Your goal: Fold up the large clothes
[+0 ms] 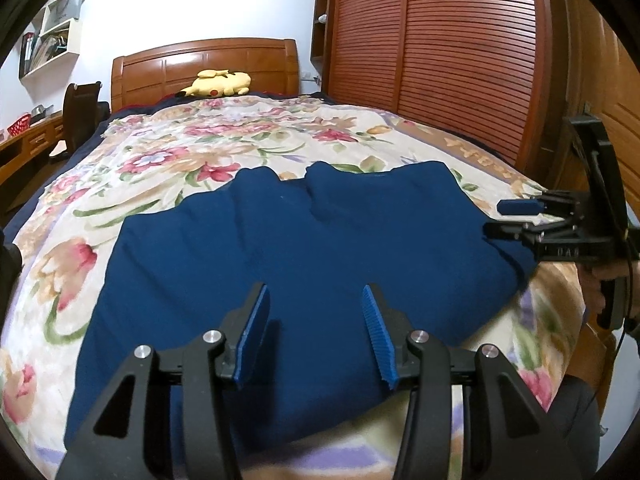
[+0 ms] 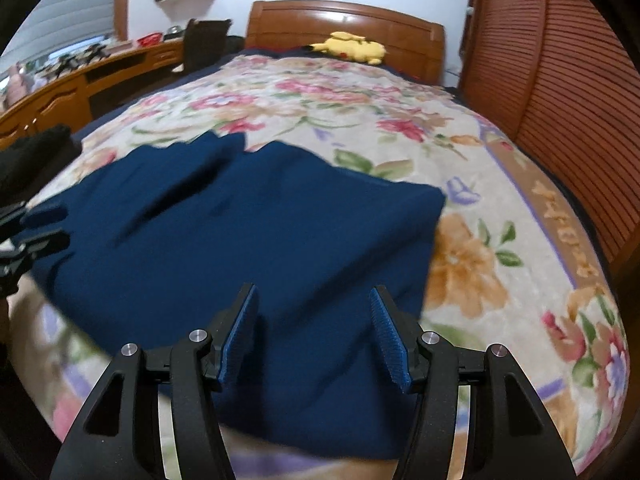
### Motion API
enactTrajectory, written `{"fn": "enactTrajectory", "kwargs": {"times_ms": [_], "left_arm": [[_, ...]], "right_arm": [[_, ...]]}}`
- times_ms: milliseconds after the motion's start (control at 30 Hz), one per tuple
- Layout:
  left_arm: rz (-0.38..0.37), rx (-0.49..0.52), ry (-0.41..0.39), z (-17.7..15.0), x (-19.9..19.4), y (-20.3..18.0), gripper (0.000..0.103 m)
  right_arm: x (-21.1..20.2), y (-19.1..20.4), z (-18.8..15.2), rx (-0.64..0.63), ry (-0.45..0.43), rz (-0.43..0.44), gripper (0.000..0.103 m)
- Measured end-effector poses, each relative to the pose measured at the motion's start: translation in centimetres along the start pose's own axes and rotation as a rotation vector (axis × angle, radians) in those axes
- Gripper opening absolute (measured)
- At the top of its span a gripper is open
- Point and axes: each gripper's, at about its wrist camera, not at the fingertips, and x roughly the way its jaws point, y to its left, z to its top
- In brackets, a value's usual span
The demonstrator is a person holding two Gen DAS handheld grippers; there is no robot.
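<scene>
Left wrist view: pinch the two corners of the blue garment (image 1: 304,248) farthest from the headboard (image 1: 204,64), one with the left gripper (image 1: 314,287) and one with the right gripper (image 2: 313,288), both with jaws apart and empty, then lift together and lay them evenly toward the headboard without making wrinkles. Blue garment flat on the flowery bedspread (image 1: 180,140), at the end of the bed far from the headboard. Probably wider across the bed than along it, with two rounded ends pointing at the headboard.

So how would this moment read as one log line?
left tongs: open, empty | right tongs: open, empty | blue garment: flat on bed
</scene>
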Motion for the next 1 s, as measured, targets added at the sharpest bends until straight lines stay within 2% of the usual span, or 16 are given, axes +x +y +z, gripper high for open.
{"fn": "enactTrajectory", "kwargs": {"times_ms": [333, 733, 1000], "left_arm": [[-0.02, 0.013, 0.003, -0.6, -0.2, -1.0, 0.047], [0.003, 0.032, 0.092, -2.0, 2.3, -1.3, 0.05], [0.02, 0.045, 0.094, -2.0, 2.5, -1.5, 0.051]], "right_arm": [[-0.9, 1.6, -2.5, -0.007, -0.007, 0.018, 0.059], [0.8, 1.4, -5.3, -0.011, 0.025, -0.002, 0.061], [0.1, 1.2, -5.4, 0.0, 0.009, -0.023, 0.063]]}}
